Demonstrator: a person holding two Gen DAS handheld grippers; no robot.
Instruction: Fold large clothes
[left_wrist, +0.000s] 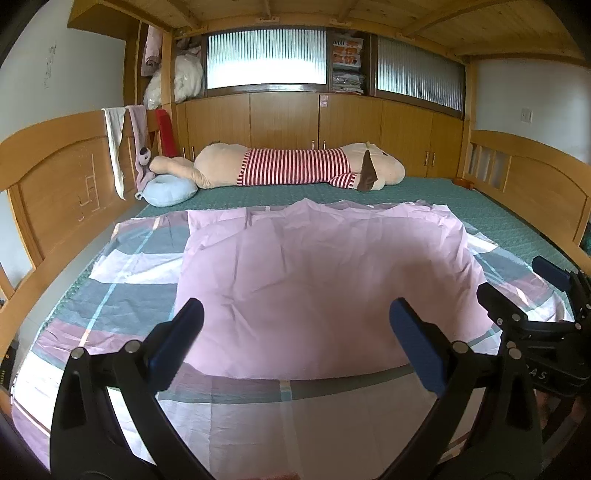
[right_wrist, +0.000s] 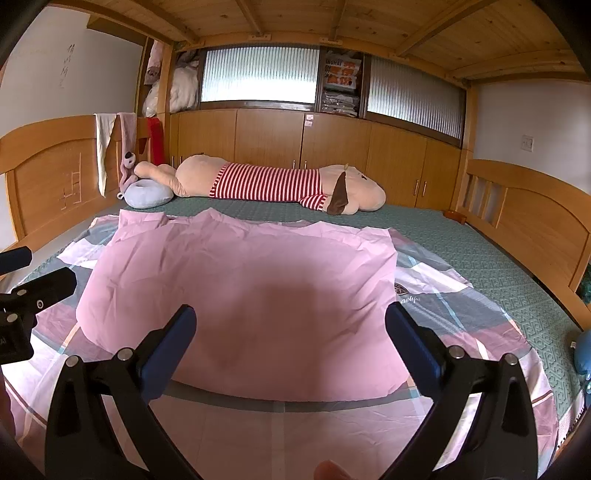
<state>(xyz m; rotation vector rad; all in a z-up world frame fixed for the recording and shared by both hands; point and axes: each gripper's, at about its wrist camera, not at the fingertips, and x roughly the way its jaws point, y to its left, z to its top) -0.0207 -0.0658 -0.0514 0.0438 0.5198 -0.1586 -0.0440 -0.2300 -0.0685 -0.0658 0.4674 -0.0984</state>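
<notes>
Bed (left_wrist: 461, 210) with checked sheet (left_wrist: 129, 258); pink garment (left_wrist: 314, 277) spread flat upon the sheet. Plush dog (left_wrist: 295, 168) lies beyond the garment. Left gripper (left_wrist: 295, 343) and right gripper (right_wrist: 291, 343) hover at the garment's near edge, fingers (right_wrist: 413, 347) wide apart, holding nothing.

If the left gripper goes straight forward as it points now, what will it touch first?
Most likely the pink cloth, lying on the plaid sheet directly ahead of the open left gripper. Depth is unclear, so I cannot tell how soon.
</notes>
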